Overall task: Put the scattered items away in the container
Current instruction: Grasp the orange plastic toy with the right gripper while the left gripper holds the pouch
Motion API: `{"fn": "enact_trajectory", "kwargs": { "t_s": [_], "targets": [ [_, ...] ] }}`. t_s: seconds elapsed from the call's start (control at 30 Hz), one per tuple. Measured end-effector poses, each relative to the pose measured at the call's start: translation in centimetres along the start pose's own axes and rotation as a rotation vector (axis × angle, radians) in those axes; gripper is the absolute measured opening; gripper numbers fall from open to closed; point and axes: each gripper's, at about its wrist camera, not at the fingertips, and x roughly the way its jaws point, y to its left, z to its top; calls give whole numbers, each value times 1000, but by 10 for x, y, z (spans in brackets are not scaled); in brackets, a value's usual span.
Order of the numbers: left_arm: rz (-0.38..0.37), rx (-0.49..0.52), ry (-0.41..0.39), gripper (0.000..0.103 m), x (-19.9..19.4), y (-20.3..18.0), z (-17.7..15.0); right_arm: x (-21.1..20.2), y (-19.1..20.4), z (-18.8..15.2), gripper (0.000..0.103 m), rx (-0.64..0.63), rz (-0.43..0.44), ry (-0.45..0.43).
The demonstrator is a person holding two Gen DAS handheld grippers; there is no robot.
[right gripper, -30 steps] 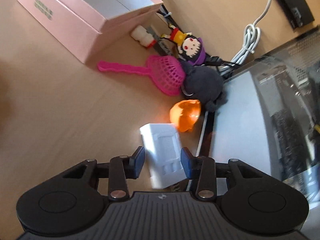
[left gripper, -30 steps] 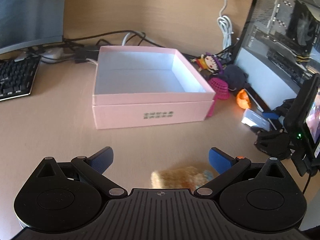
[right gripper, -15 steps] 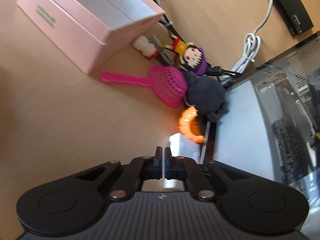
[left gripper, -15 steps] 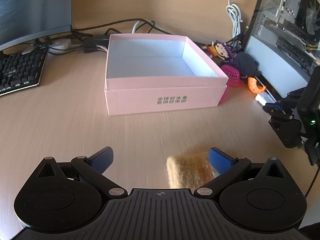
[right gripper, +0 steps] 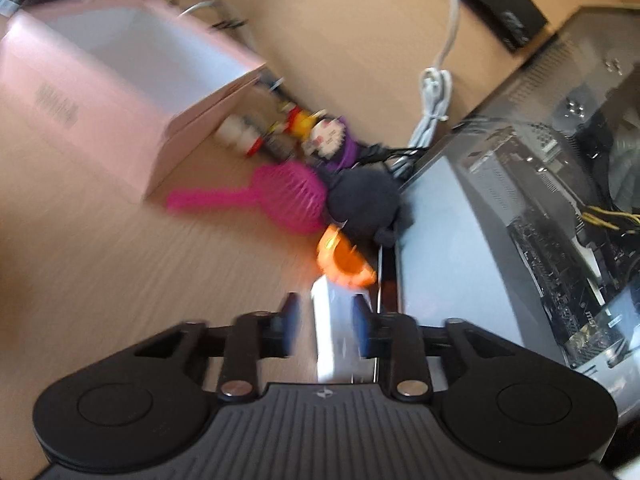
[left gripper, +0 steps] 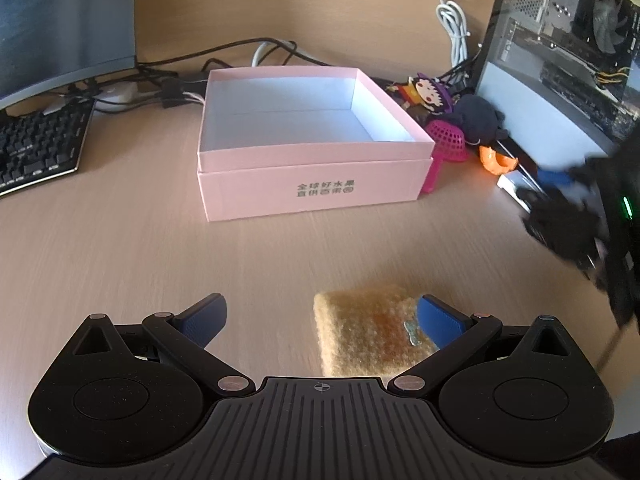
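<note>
1. Far left, a black keyboard [left gripper: 38, 148] lies on the wooden desk [left gripper: 120, 248] below a monitor [left gripper: 64, 20]
2. The left gripper [left gripper: 320, 316] stands wide open and holds nothing; a tan knitted pad [left gripper: 364, 332] lies on the desk between its fingers, against the right one
3. The pink box [left gripper: 312, 192] sits mid-desk, open and empty
4. Right of the box lie a pink strainer [right gripper: 288, 196], a cartoon figure [right gripper: 328, 140], a dark plush [right gripper: 364, 200] and an orange piece [right gripper: 344, 264]
5. Near the computer case [right gripper: 540, 200], the right gripper [right gripper: 324, 328] is opening, its jaws astride a white box [right gripper: 332, 320]; contact is too blurred to tell
</note>
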Motion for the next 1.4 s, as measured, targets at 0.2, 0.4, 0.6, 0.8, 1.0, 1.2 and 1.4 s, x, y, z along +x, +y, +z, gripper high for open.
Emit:
{"fn": "enact_trajectory", "kwargs": {
  "t_s": [0.2,0.4,0.6,0.8,1.0,1.2,1.4],
  "targets": [
    [27,16,2,103,-4,6,4,56,2,28,33,48,-43,24],
    [73,-3,37,103,0,19,5,85,3,26,9,29,-15,64],
    [64,28,59,103,5,9,0,30,-8,18,8,51,104,-27],
    [60,61,83,103,8,-9,-9,-40,-7,-18,8,20,299,-64],
    [73,134,117,103,12,-23,-17,-58,-6,-51,9,56,405,-29],
    [114,218,116,103,19,-34,-20,-63,-12,-55,51,110,431,-65],
    [126,280,129,103,22,-34,-22,-70,-22,-64,66,167,394,-60]
  ]
}}
